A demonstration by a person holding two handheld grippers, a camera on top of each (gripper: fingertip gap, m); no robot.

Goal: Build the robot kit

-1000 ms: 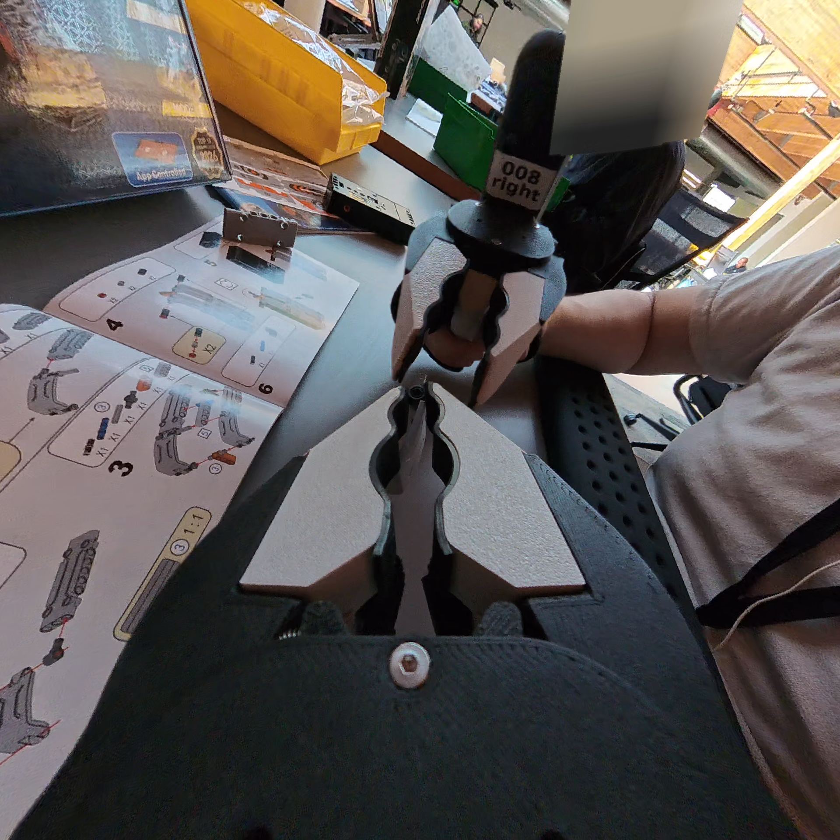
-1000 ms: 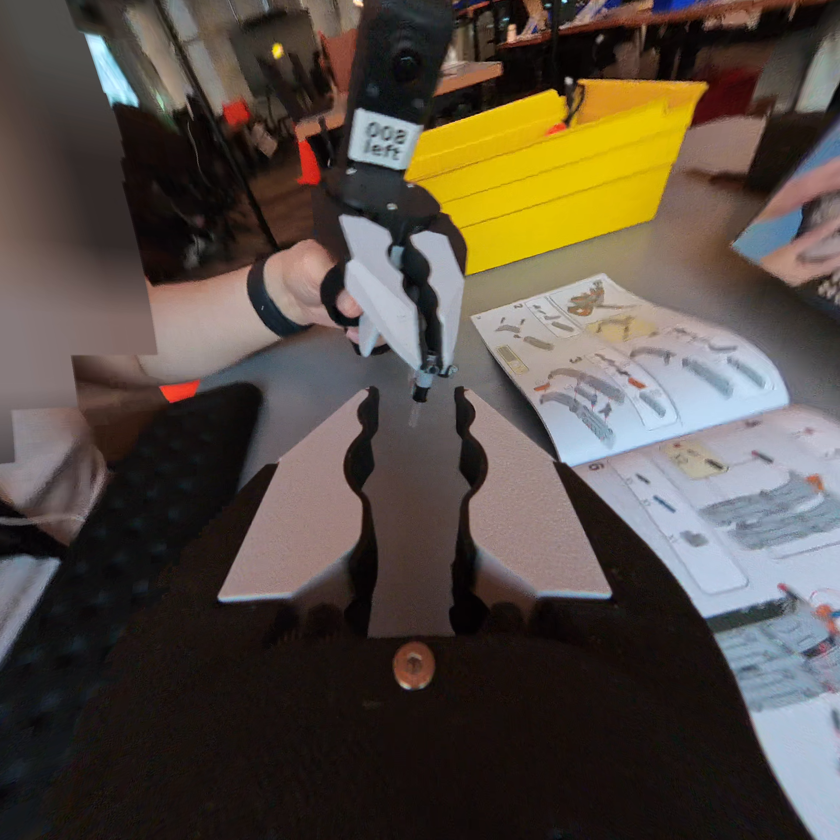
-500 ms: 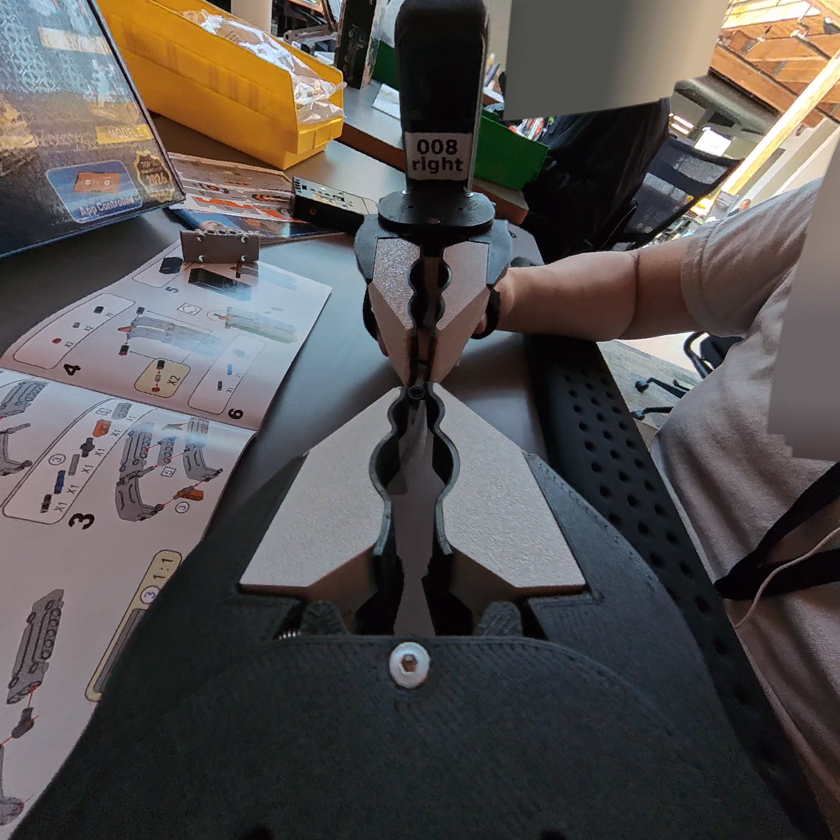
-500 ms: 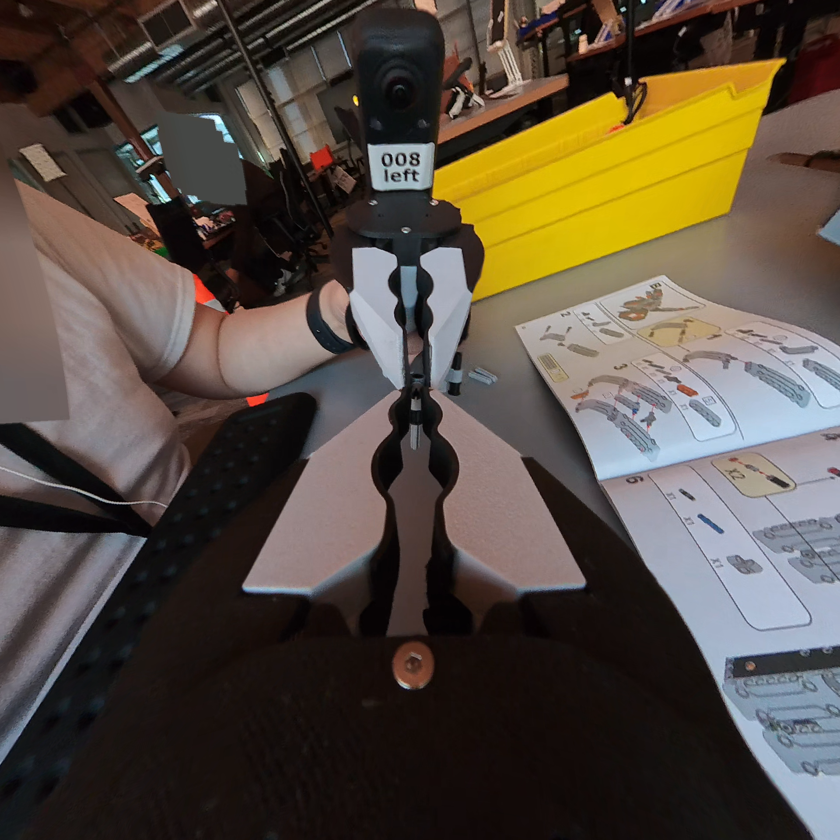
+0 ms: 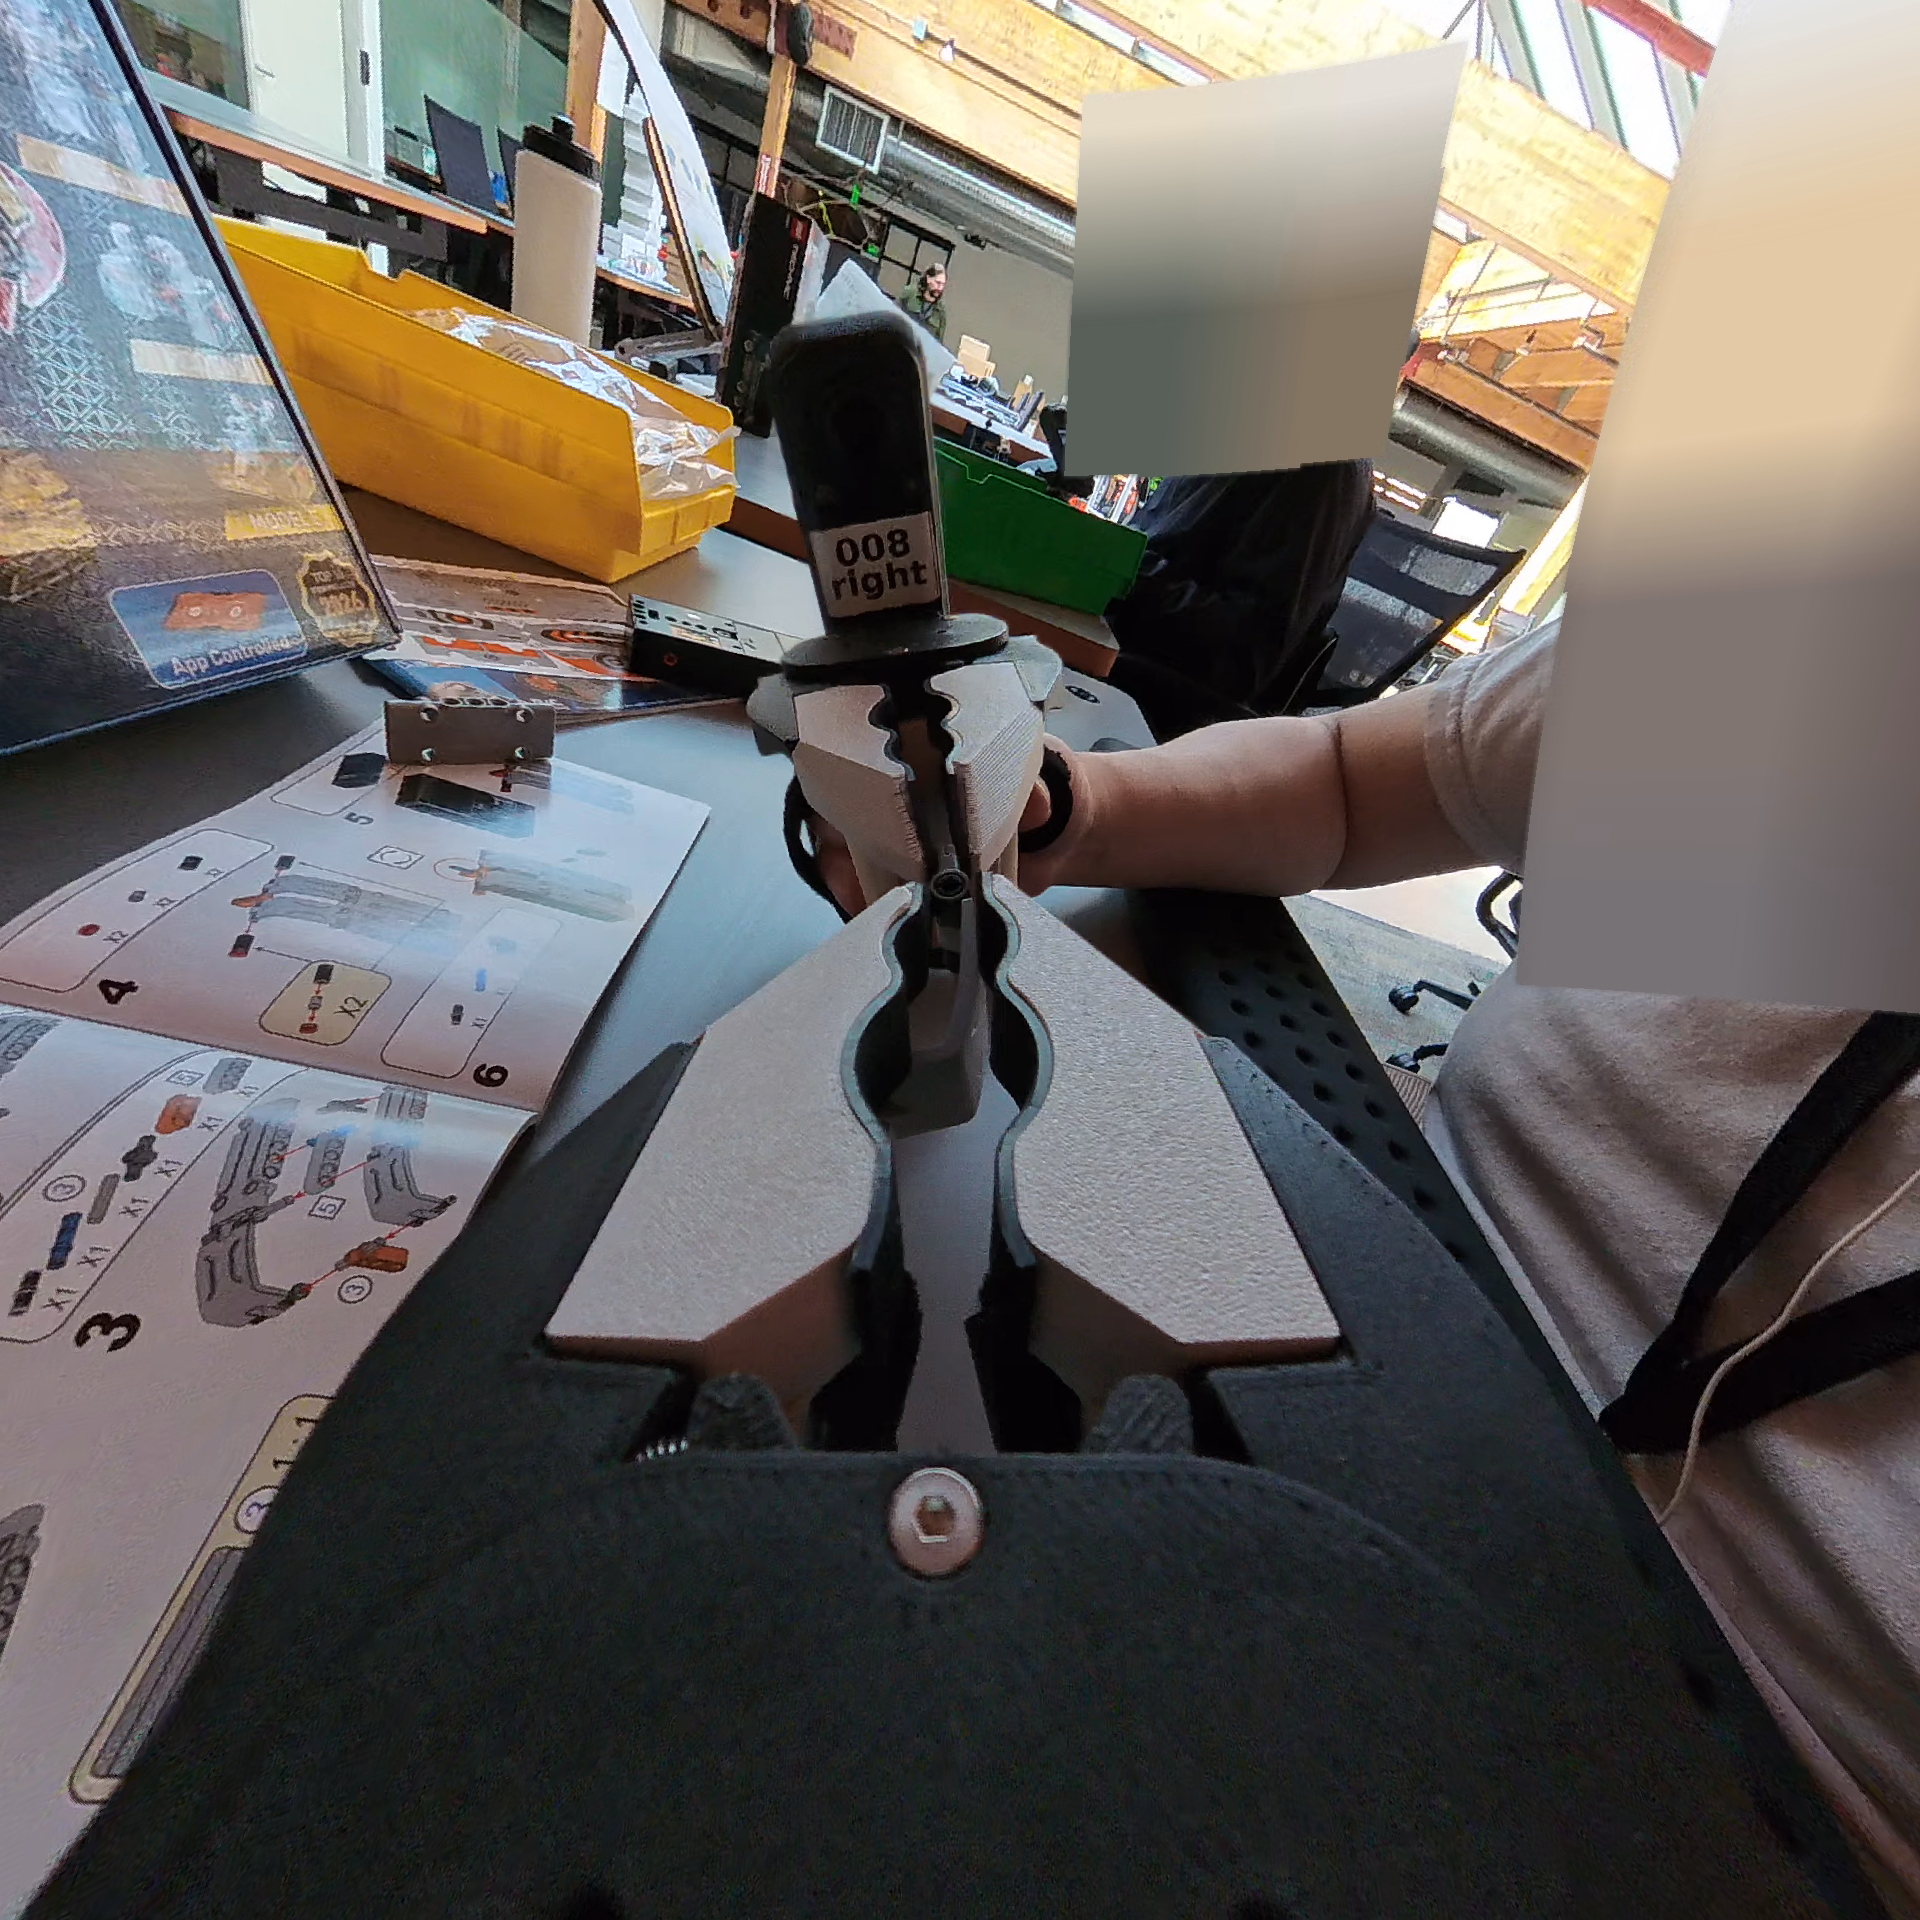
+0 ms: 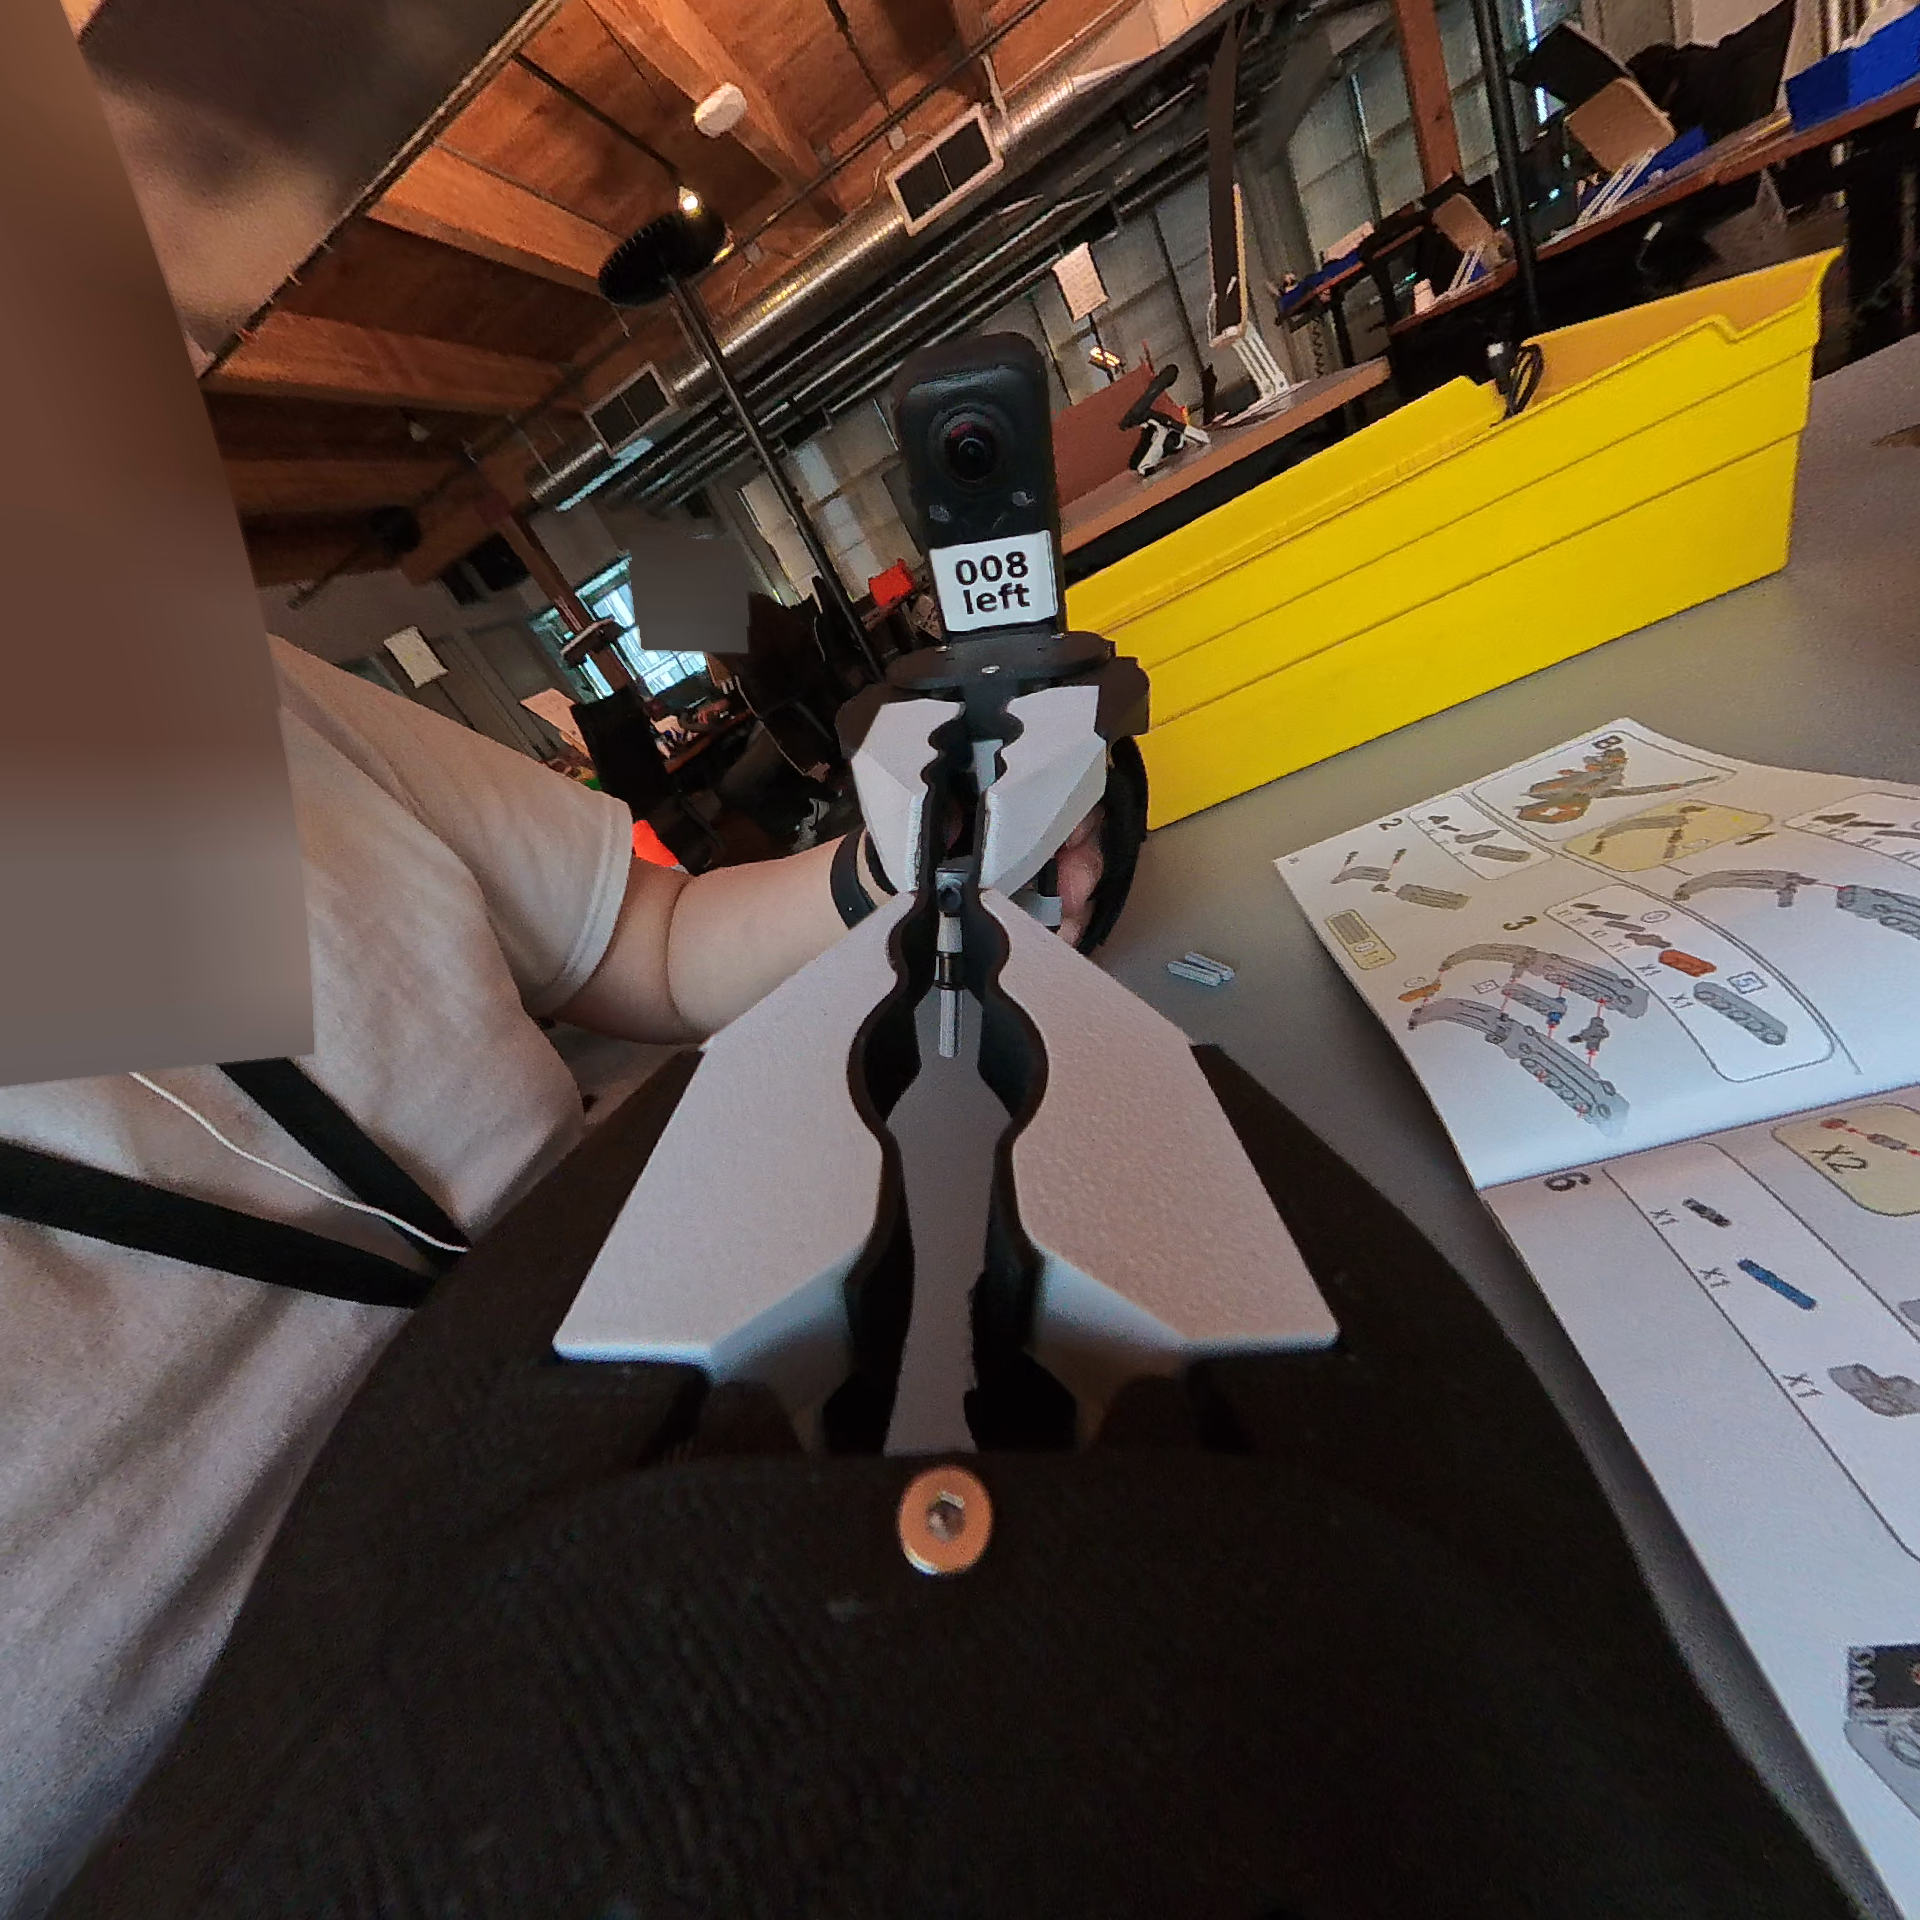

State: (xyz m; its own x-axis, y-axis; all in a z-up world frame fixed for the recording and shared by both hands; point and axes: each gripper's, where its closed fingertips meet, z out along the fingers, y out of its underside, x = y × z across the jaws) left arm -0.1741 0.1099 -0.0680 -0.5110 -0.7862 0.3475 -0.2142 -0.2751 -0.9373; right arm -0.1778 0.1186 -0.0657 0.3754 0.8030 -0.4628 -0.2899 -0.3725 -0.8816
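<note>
Left hand-held gripper [image 5: 940, 914] shut on grey piece [image 5: 940, 1049], right hand-held gripper [image 6: 948, 914] pinching thin pin [image 6: 948, 987], tips meeting at 12 o'clock above bench [image 5: 727, 904]; prob. mid-joining, alignment unclear.

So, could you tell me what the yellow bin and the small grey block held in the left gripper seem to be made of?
Yellow bin: apparently moulded plastic, smooth, slightly glossy, with stepped ridges.
Grey block, in the left gripper: probably matte plastic, a flat-faced building-toy piece; metal can't be excluded.
</note>
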